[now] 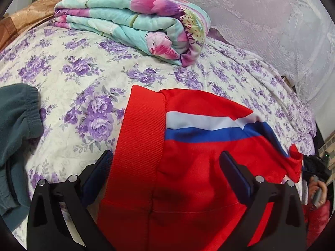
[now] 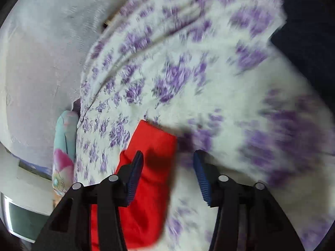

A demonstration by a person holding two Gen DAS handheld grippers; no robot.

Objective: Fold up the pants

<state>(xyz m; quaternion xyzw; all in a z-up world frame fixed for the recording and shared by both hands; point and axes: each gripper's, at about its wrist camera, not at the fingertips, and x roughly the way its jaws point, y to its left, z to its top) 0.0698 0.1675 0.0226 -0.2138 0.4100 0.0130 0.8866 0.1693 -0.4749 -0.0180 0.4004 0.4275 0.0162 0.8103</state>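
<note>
The red pants [image 1: 188, 167], with a ribbed waistband and a white and blue side stripe, lie on the floral bed sheet [image 1: 73, 79]. My left gripper [image 1: 166, 161] is open just above them, one finger on each side of the waistband area. In the blurred right wrist view a red part of the pants [image 2: 150, 167] lies on the sheet [image 2: 209, 73]. My right gripper [image 2: 168, 159] is open, its left finger over the red cloth, its right finger over the sheet.
A folded floral quilt [image 1: 134, 25] lies at the back of the bed. A dark teal garment [image 1: 16, 129] lies at the left. A lace curtain [image 1: 261, 21] hangs behind. A person in red [image 1: 316, 205] is at the right edge.
</note>
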